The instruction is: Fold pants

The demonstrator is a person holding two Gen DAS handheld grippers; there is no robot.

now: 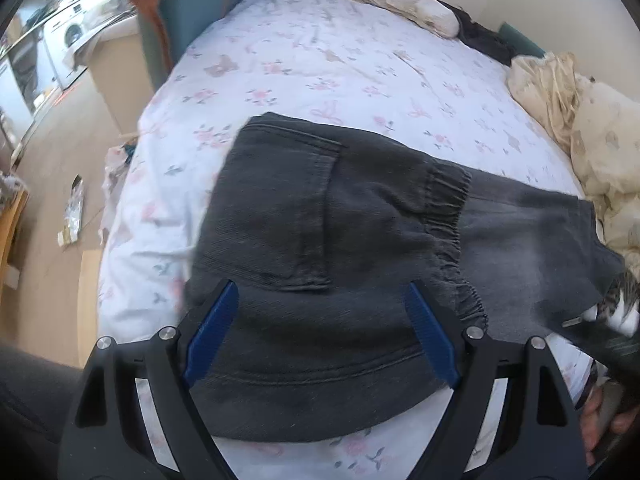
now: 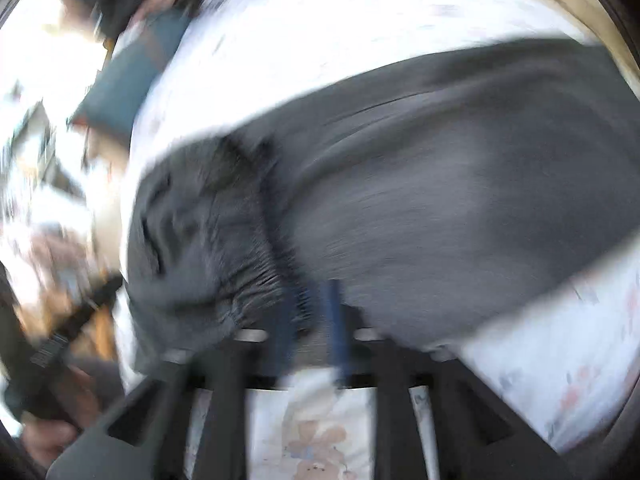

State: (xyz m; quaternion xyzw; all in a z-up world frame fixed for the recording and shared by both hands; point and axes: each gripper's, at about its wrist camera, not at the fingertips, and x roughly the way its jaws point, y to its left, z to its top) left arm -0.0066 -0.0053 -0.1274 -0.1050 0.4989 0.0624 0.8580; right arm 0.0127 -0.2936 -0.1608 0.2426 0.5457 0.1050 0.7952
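Dark grey pants point(image 1: 320, 240) lie folded on the floral bed sheet point(image 1: 320, 60), back pocket up, elastic waistband toward the right. My left gripper point(image 1: 320, 320) is open, its blue pads point(image 1: 214, 332) spread just above the pants' near fold. In the blurred right wrist view the pants point(image 2: 440, 200) fill the middle, with the gathered waistband point(image 2: 248, 264) at the left. My right gripper point(image 2: 312, 320) has its blue pads close together at the pants' near edge by the waistband; whether cloth is pinched is unclear from the blur.
Cream bedding point(image 1: 580, 140) and a pillow point(image 1: 408, 4) lie along the bed's right and far sides. A teal cushion point(image 1: 192, 12) stands at the far left. The floor point(image 1: 60, 184) with litter lies left of the bed.
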